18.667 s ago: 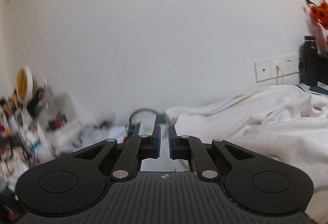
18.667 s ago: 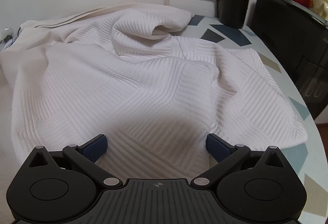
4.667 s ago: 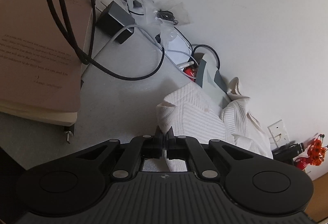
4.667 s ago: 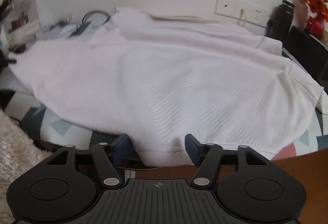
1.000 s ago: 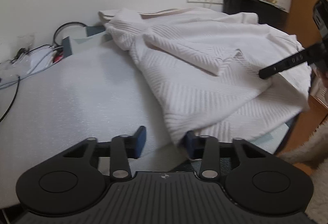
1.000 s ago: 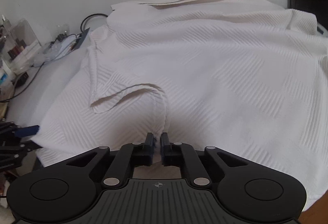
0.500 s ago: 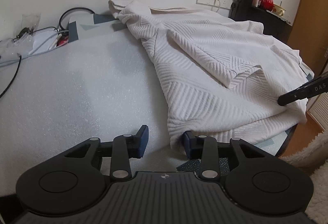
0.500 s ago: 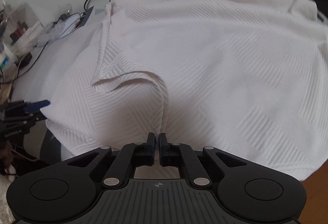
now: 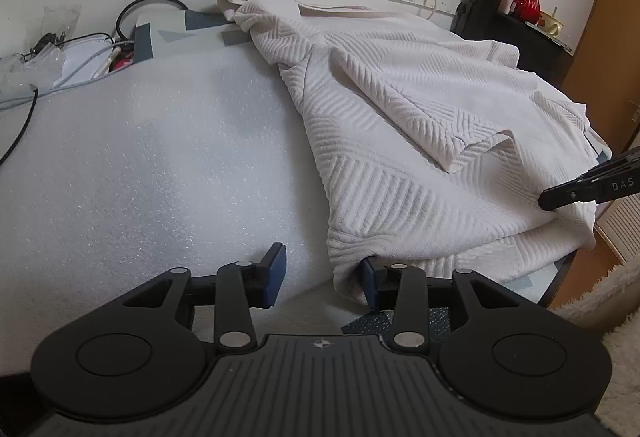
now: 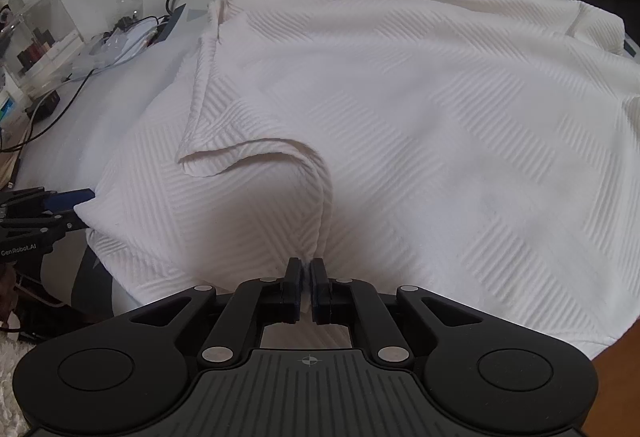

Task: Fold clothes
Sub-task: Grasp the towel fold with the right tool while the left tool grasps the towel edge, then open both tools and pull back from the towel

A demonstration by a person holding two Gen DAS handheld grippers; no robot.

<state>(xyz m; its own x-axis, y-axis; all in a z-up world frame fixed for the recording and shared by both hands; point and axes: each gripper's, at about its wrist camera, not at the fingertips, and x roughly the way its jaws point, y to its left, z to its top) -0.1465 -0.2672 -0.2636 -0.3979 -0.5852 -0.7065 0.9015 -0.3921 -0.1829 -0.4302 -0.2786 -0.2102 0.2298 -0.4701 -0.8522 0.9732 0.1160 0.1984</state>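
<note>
The white ribbed garment (image 10: pixel 400 97) is lying spread across the foam-covered table (image 9: pixel 140 157), filling nearly everything ahead of the right gripper (image 10: pixel 306 291) and draping off the near table edge on both sides of its jaws. Those jaws are pinched nearly together, clamping a thin gathered ridge of the fabric that is rising straight ahead of them into a raised fold. The left gripper (image 9: pixel 320 277) is standing with its jaws spread wide and gripping nothing; the garment's near hem corner is hanging just inside its right jaw, touching or almost touching the blue pad, while bare foam is lying ahead of the left jaw. A turned-over flap is sitting ahead and to the right of those jaws, and the other gripper's black tip is showing at the far right edge of that view. Judging by how it is bunching and sagging, the cloth is behaving as a soft, fairly thick knit: limp, light enough to lift by an edge, not fragile, and textured enough that it is unlikely to slip from rubber pads. The best hold is probably on the stitched hem or a corner, where doubled layers are giving the pads more to bite, rather than mid-panel where only a loose pleat would be dragging.
</note>
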